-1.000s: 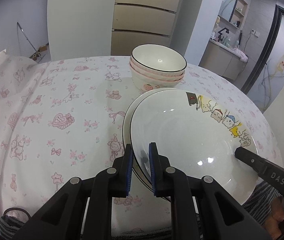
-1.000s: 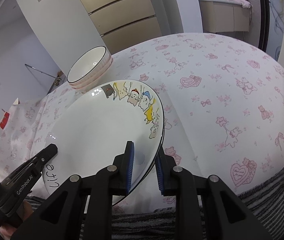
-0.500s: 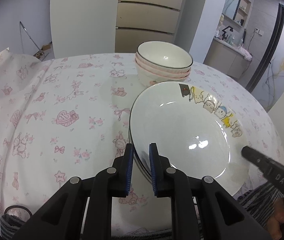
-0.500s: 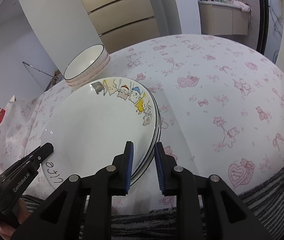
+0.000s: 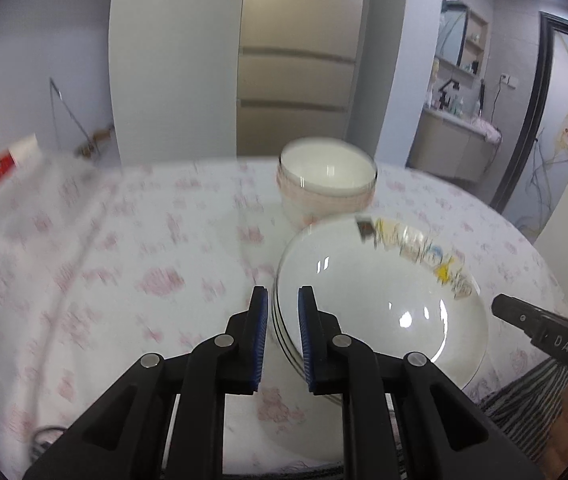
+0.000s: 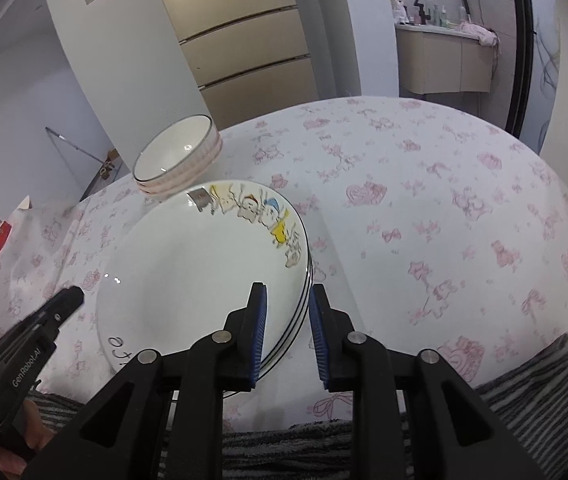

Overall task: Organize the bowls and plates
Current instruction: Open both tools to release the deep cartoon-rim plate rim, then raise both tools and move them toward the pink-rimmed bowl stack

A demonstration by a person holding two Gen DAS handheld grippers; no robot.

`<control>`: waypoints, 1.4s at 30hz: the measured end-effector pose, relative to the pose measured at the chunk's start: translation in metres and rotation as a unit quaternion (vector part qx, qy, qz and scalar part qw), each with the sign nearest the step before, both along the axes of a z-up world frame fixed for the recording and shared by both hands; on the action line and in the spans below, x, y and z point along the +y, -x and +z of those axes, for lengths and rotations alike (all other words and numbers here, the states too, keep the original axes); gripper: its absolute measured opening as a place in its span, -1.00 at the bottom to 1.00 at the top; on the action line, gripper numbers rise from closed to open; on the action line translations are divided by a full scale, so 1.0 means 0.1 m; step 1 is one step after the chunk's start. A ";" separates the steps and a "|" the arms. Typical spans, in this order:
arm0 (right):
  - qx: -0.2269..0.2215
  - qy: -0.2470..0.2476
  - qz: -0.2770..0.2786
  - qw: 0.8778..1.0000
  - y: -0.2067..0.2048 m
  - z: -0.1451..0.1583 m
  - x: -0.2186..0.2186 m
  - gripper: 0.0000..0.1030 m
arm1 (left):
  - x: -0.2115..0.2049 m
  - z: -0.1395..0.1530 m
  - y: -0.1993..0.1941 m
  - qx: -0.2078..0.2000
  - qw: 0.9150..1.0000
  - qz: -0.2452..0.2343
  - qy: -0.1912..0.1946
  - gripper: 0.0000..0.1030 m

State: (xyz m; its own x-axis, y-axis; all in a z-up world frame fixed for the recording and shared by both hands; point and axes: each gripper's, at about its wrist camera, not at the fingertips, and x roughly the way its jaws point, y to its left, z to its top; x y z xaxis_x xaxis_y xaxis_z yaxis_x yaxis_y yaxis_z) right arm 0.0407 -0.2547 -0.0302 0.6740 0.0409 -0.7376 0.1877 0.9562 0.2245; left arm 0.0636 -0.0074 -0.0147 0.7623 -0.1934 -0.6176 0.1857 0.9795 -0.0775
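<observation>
A stack of white deep plates (image 5: 383, 280), the top one with cartoon figures along its far rim, sits near the table's front edge. My left gripper (image 5: 282, 292) is shut on the stack's left rim, and the black rim lines run between its blue pads. My right gripper (image 6: 285, 288) is shut on the right rim of the plates (image 6: 204, 272) in the same way. Each gripper's black fingertip shows in the other view. Behind the plates stands a nested stack of pink-sided bowls (image 5: 327, 176), also seen as bowls (image 6: 176, 156). I cannot tell whether the plates touch the cloth.
The round table wears a white cloth with pink prints (image 6: 443, 220). A striped garment (image 6: 523, 400) lies along the near edge, on the person holding the grippers. A red and white item (image 5: 0, 164) sits at the far left. A drawer cabinet (image 5: 295, 80) stands beyond the table.
The top plate was tilted and offset from the ones under it. It now lies square on them. Both grippers have risen a little and tipped up, with the rim still between their pads.
</observation>
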 end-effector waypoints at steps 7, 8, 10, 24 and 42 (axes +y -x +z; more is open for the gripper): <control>-0.065 0.048 0.000 0.997 0.09 0.68 -0.08 -0.40 | 0.00 0.60 0.22 -0.077 0.997 -0.004 -0.005 -0.37; -0.077 0.053 0.001 0.996 0.10 0.79 -0.07 -0.36 | 0.01 0.71 0.26 -0.088 0.996 -0.002 -0.002 -0.17; -0.103 0.060 0.005 0.993 0.12 1.00 -0.04 -0.28 | 0.03 0.87 0.31 -0.111 0.994 0.006 0.006 0.30; -0.206 0.055 0.025 0.977 0.14 1.67 0.09 0.02 | 0.10 1.74 0.58 -0.234 0.972 0.019 0.030 0.72; -0.226 -0.018 0.029 0.973 -0.70 2.20 0.10 0.34 | -0.02 2.37 -0.22 -0.228 0.970 0.079 0.036 0.73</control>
